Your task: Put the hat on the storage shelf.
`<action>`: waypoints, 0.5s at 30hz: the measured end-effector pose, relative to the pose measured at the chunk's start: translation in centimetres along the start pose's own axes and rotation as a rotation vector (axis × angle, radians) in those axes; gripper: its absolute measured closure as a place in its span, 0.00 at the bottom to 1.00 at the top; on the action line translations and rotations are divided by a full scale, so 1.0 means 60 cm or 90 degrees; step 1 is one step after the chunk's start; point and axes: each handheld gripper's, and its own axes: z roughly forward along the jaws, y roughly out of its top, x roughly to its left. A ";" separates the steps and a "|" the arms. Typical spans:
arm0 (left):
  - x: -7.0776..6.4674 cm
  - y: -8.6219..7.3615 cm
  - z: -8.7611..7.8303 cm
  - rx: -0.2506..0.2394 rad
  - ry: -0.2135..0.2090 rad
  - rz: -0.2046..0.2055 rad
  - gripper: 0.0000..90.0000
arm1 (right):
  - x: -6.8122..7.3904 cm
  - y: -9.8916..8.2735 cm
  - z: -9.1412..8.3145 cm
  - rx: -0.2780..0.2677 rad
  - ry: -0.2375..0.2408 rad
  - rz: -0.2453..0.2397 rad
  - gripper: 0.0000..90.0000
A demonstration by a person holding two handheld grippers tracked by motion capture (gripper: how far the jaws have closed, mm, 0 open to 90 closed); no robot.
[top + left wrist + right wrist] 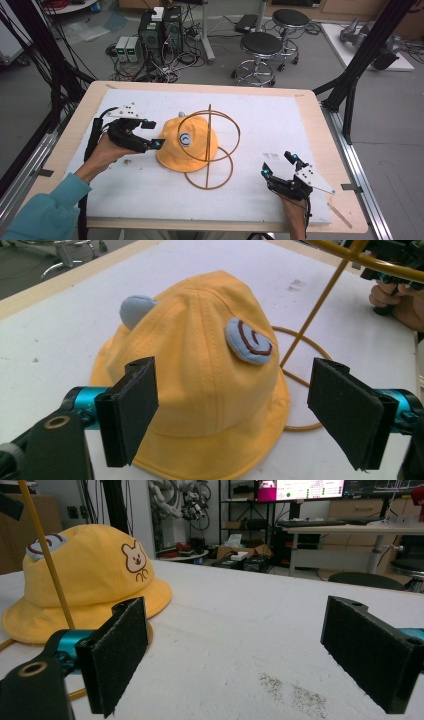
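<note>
A yellow bucket hat [186, 142] with blue ear patches lies crown up in the middle of the white mat. Beside and partly over it stands a gold wire hat stand [212, 150] with a ring base and a ring top. My left gripper [152, 134] is open at the hat's left brim; in the left gripper view the hat [200, 375] lies between and beyond the black pads [131, 410]. My right gripper [280, 164] is open near the mat's front right, apart from the hat [90, 575], whose bear face shows in the right gripper view.
The white mat [260, 120] covers a wooden table [320, 130]. Beyond the table stand two black stools [261, 50], computer boxes [160, 30] and loose cables on the floor. A dark smudge [295, 695] marks the mat ahead of my right gripper.
</note>
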 end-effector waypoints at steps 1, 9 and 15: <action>0.002 0.001 0.003 0.001 0.006 -0.005 0.24 | 0.000 0.000 0.000 0.001 0.000 0.000 0.12; 0.009 -0.007 0.057 0.042 0.012 -0.022 0.24 | 0.000 0.000 0.000 0.001 0.000 0.001 0.12; 0.007 -0.009 0.077 0.066 0.026 -0.018 0.25 | 0.000 0.000 -0.001 0.001 0.000 0.005 0.12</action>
